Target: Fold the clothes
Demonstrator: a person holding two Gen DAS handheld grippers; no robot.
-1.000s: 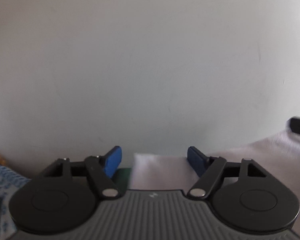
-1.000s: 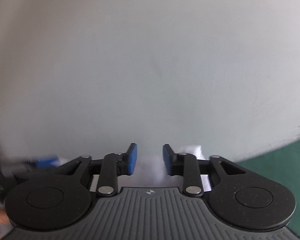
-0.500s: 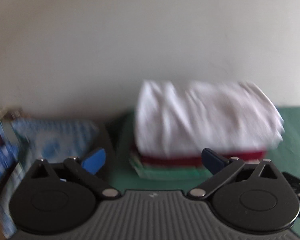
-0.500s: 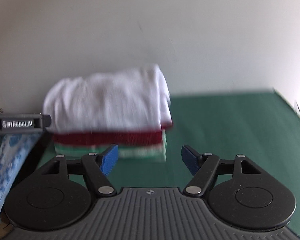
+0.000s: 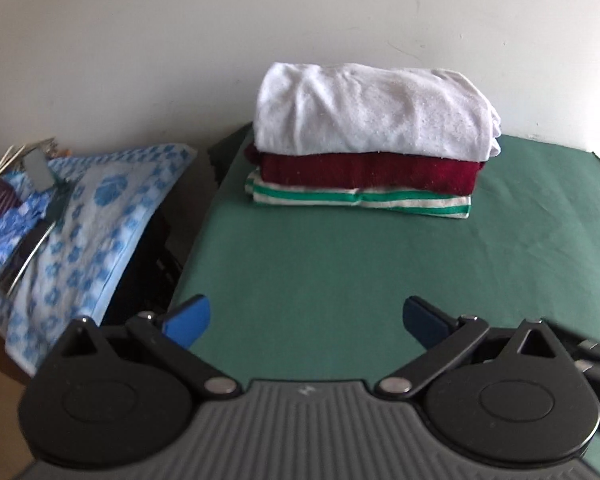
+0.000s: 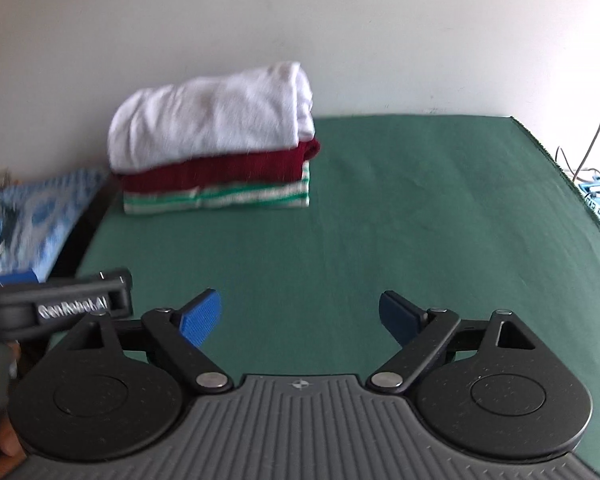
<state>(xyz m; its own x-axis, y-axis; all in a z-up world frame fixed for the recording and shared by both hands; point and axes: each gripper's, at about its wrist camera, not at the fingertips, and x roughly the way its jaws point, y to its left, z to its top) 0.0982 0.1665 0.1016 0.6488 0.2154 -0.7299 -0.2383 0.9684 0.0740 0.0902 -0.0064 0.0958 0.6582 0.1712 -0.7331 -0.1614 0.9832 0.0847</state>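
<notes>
We have just let go of the folded white garment [image 5: 374, 114]; it now tops the stack at the far left of the green table [image 5: 340, 272]. Our left gripper [image 5: 306, 320] stands wide and empty; our right gripper [image 6: 300, 314] is opening, nothing between. This piece looks done.

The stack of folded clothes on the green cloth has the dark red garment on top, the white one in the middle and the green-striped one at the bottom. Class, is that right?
Not quite. Both wrist views show the white garment on top and the dark red garment in the middle; the green-striped garment is at the bottom, on the green cloth.
</notes>
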